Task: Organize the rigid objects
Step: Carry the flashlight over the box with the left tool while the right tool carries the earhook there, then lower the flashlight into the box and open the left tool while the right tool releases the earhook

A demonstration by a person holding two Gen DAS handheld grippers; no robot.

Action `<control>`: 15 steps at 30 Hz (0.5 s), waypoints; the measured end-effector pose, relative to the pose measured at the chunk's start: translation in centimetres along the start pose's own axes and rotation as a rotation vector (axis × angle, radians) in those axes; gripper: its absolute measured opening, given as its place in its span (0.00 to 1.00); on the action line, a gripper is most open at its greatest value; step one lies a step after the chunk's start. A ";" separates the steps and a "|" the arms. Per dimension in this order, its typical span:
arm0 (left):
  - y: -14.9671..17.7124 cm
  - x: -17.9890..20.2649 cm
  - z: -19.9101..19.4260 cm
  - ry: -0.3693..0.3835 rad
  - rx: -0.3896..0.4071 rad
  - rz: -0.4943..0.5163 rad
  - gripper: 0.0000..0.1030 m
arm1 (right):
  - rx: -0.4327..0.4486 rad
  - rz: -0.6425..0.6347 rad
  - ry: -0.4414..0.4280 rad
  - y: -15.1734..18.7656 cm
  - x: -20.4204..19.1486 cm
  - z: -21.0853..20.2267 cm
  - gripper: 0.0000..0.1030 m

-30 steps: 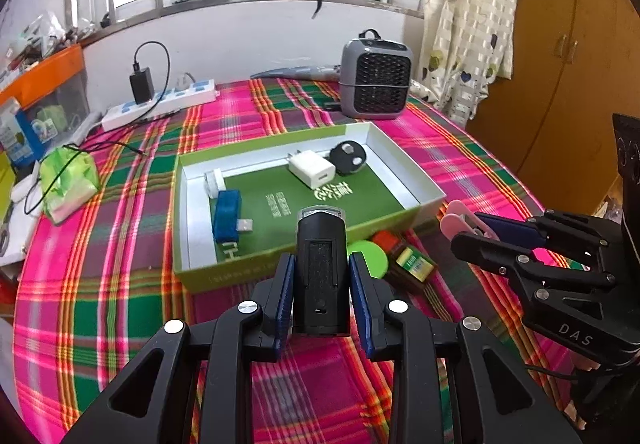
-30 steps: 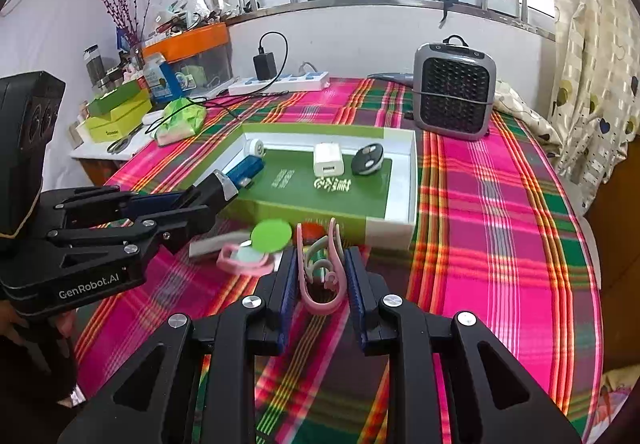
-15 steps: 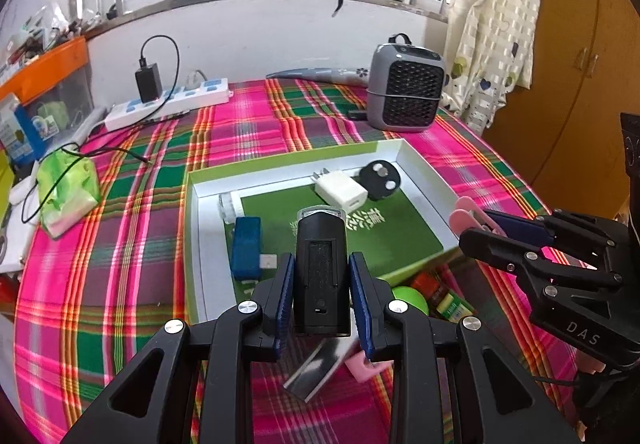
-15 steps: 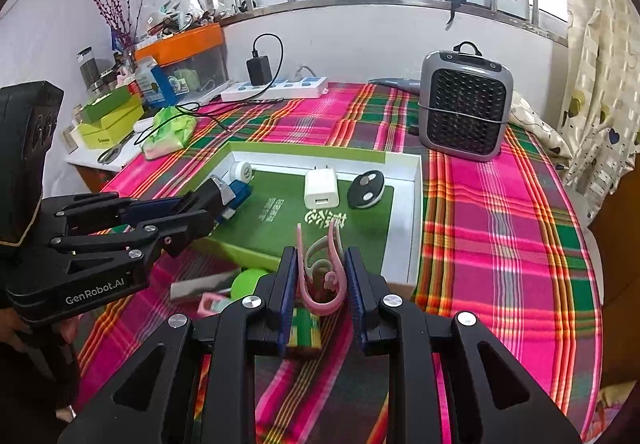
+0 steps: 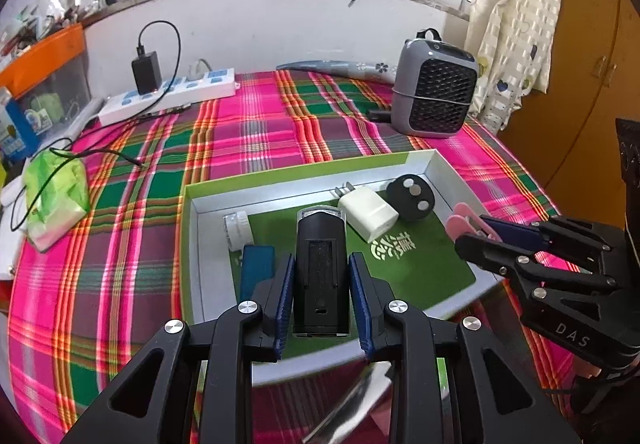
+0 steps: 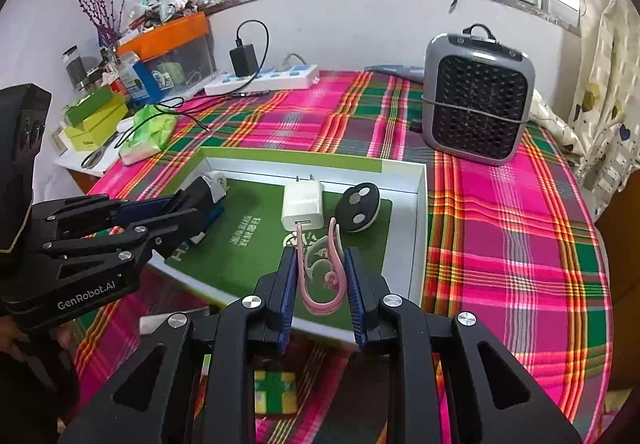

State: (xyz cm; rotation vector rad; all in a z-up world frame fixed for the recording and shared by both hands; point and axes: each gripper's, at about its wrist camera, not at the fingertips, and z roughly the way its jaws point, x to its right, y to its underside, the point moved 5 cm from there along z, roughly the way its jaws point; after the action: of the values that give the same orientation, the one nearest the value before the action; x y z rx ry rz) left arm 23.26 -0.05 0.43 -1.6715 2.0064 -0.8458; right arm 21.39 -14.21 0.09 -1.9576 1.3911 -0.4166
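Both grippers have advanced over the near wall of the box since a second ago, so the loose items on the cloth that lay ahead of them now sit under or behind the fingers.

The left gripper (image 5: 320, 284) is clamped on a black rectangular device (image 5: 320, 268), its blue pads pressing both long sides, held above the green floor near the left half of the box. The right gripper (image 6: 320, 284) pinches a pink clip (image 6: 320, 272) between narrow-set pads, the clip's open prongs pointing toward the white charger.

The shallow box (image 5: 192, 244) has white inner walls, a lime-green outer rim and a green printed floor. Inside it lie a white wall charger (image 5: 368, 212) with its prongs toward the far wall, a black oval fob (image 5: 411, 197) with two silver buttons just beside the charger, a small white roll (image 5: 237, 230) by the left wall, and a blue USB adapter (image 5: 256, 270) near that roll.

Outside the box, on the plaid tablecloth (image 6: 520, 244), a grey heater (image 6: 476, 96) stands beyond the far right corner, and a white power strip (image 5: 168, 96) lies near the wall.
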 end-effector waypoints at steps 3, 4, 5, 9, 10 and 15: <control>-0.3 0.0 0.9 -0.002 -0.013 -0.001 0.25 | -0.018 0.008 -0.005 -0.1 0.4 0.8 0.24; -0.3 0.0 1.1 -0.003 -0.017 -0.002 0.25 | -0.025 0.008 -0.003 -0.1 0.5 1.0 0.24; -0.3 0.0 1.4 -0.003 -0.022 -0.002 0.25 | -0.031 0.008 -0.002 -0.1 0.6 1.2 0.24; -0.3 0.0 2.5 -0.003 -0.044 0.001 0.25 | -0.054 0.002 0.000 -0.1 0.6 2.0 0.24; -0.2 0.0 2.7 -0.005 -0.050 -0.001 0.25 | -0.061 0.003 0.000 0.0 0.7 2.2 0.24; 0.0 0.0 3.4 -0.008 -0.064 -0.002 0.25 | -0.073 0.007 0.002 0.1 0.9 2.7 0.24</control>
State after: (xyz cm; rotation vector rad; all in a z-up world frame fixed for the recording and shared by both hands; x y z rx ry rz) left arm 25.45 -0.72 -2.08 -1.7084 2.0468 -0.7821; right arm 23.31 -14.15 -2.05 -2.0107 1.4319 -0.3691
